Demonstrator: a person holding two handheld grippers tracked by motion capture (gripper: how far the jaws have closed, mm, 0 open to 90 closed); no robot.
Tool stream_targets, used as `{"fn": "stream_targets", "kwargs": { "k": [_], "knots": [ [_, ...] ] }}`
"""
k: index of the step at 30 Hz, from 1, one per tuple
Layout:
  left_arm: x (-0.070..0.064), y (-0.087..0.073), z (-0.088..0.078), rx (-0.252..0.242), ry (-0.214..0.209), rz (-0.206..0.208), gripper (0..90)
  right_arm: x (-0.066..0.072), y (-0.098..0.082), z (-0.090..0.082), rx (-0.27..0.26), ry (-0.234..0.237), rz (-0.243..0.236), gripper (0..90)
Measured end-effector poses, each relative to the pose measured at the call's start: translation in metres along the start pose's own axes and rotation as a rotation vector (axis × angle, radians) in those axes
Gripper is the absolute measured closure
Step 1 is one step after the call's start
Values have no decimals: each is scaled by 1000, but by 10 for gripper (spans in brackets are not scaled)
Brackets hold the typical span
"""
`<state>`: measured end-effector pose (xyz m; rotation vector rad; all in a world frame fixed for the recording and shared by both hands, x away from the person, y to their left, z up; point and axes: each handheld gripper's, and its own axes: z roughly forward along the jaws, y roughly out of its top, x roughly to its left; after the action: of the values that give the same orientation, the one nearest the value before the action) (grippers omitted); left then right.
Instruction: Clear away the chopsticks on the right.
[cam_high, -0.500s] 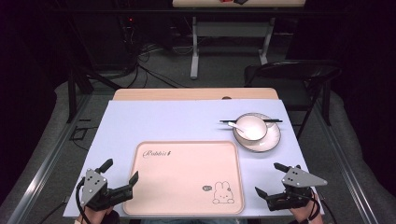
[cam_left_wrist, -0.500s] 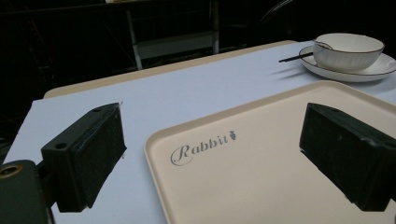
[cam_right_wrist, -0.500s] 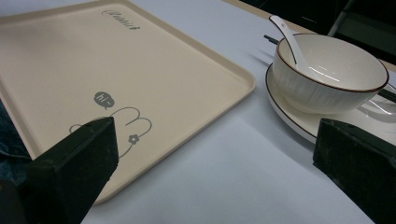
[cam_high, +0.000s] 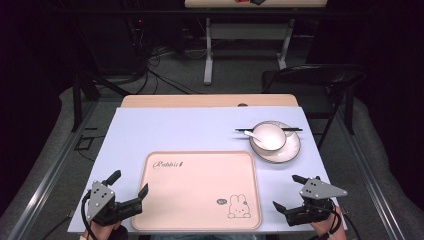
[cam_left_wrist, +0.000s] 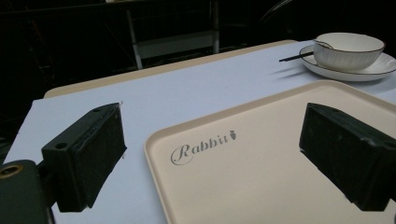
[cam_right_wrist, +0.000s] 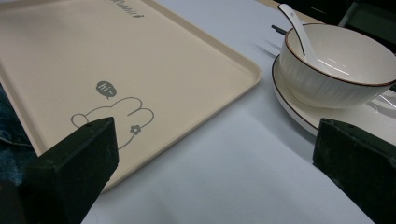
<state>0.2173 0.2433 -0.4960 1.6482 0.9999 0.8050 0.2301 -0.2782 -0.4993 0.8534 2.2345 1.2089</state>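
A beige tray (cam_high: 200, 190) printed with "Rabbit" and a bunny lies at the near middle of the table. To its back right a white bowl (cam_high: 268, 136) sits on a white plate (cam_high: 290, 150), with a white spoon (cam_high: 251, 134) in the bowl and black chopsticks (cam_high: 295, 129) across the plate. My left gripper (cam_high: 131, 182) is open at the tray's near left corner, its jaws astride the tray's left edge (cam_left_wrist: 154, 154). My right gripper (cam_high: 286, 192) is open off the tray's near right corner, holding nothing. Its view shows the tray (cam_right_wrist: 116, 51), the bowl (cam_right_wrist: 336, 79) and the spoon (cam_right_wrist: 299, 32).
A pale lilac cover (cam_high: 190, 130) spreads over the wooden table (cam_high: 200, 101). A dark folding chair (cam_high: 310, 82) stands behind the right corner. Farther back are another table's legs (cam_high: 245, 40) and cables on the floor (cam_high: 160, 70).
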Motion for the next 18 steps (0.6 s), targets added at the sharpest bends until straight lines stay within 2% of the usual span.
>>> {"fn": "stream_targets", "kwargs": {
  "k": [6,8,11,18],
  "knots": [
    [0,0,1,10,-2,1,71,-4,3,1,39,7,-27,0],
    [0,0,1,10,-1,-1,70,-6,6,2,64,-1,-46,0],
    [0,0,1,10,-1,-3,71,-12,9,5,105,12,-63,0],
    [0,0,1,10,-1,-3,72,-14,10,6,112,7,-70,0]
  ]
}}
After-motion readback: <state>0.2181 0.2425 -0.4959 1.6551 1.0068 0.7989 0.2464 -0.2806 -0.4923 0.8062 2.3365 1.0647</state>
